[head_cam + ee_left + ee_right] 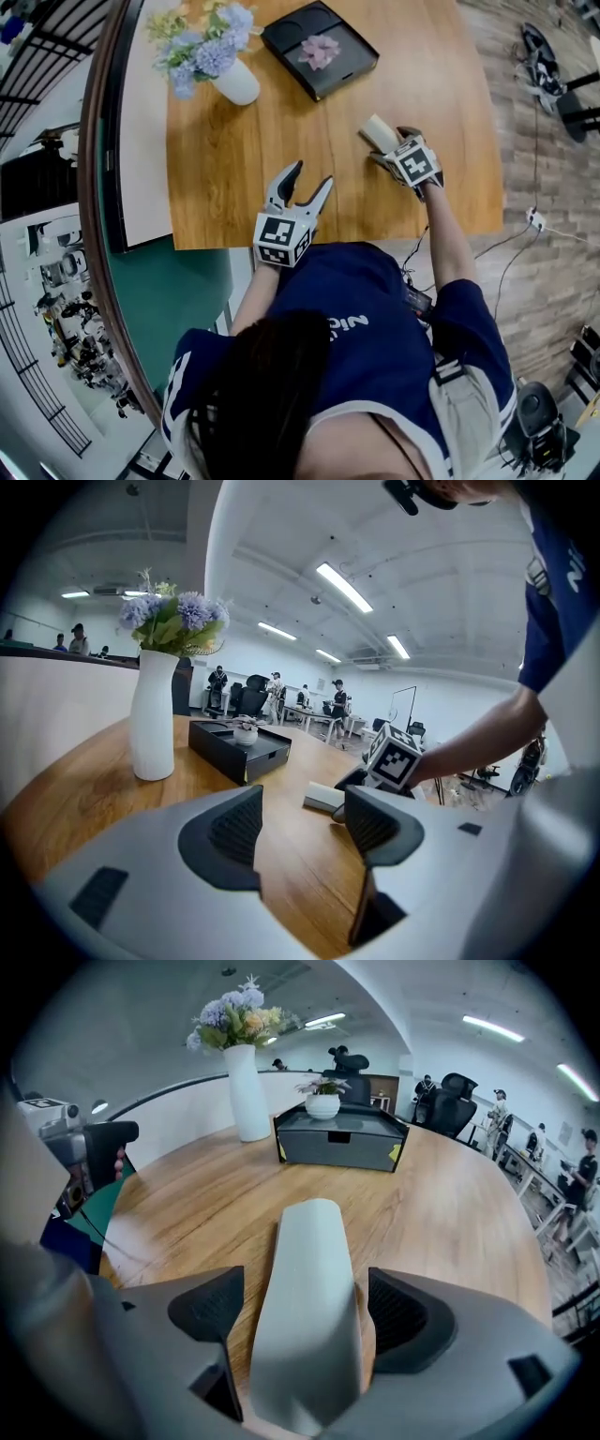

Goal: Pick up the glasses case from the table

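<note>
Your right gripper [390,146] reaches over the right part of the wooden table [225,169] with its 2 jaws spread, 1 on each side of the pale glasses case [378,129]. In the right gripper view the case runs lengthwise down the gap. A thin strip of wood shows between it and each pad, so you bracket it but do not pinch it yet. Lining up along its long axis lets the pads close across the narrow width, which I judge the surest hold. The case lies on the tabletop, well apart from the black box [319,47] and the white vase [236,82] at the far side. Your left gripper [311,178] hovers at the near edge, jaws spread on nothing, likely kept clear because 1 tool is enough here.
</note>
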`<state>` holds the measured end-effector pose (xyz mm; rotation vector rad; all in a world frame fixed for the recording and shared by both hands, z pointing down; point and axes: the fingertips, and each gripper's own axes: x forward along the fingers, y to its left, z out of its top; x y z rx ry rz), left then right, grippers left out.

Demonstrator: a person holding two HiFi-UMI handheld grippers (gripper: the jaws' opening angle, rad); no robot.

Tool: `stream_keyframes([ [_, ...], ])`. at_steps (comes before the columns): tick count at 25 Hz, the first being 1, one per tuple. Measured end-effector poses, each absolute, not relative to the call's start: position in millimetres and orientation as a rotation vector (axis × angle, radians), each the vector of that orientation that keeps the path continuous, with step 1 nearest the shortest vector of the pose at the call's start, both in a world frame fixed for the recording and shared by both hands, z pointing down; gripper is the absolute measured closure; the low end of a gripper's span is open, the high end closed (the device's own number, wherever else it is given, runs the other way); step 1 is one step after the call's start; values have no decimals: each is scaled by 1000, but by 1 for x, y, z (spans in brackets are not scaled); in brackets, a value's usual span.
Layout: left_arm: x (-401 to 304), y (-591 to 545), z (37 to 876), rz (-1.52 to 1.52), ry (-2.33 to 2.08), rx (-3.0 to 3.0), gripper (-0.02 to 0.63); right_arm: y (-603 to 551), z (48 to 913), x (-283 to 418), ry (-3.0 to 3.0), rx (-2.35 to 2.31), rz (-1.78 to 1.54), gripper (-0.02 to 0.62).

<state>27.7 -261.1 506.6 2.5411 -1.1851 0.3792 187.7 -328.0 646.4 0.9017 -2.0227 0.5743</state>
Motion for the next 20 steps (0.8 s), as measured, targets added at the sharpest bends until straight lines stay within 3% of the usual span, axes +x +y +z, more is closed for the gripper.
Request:
stream_keyframes([
  [7, 19, -261, 513, 385, -1229, 2499, 333, -336, 646, 183, -2023, 846, 597, 187],
  [12, 20, -263, 512, 380, -1224, 2505, 342, -334, 647, 185, -1966, 881, 623, 278],
  [20, 22, -264, 506, 373, -1209, 2531, 353, -335, 643, 183, -1992, 949, 622, 290],
])
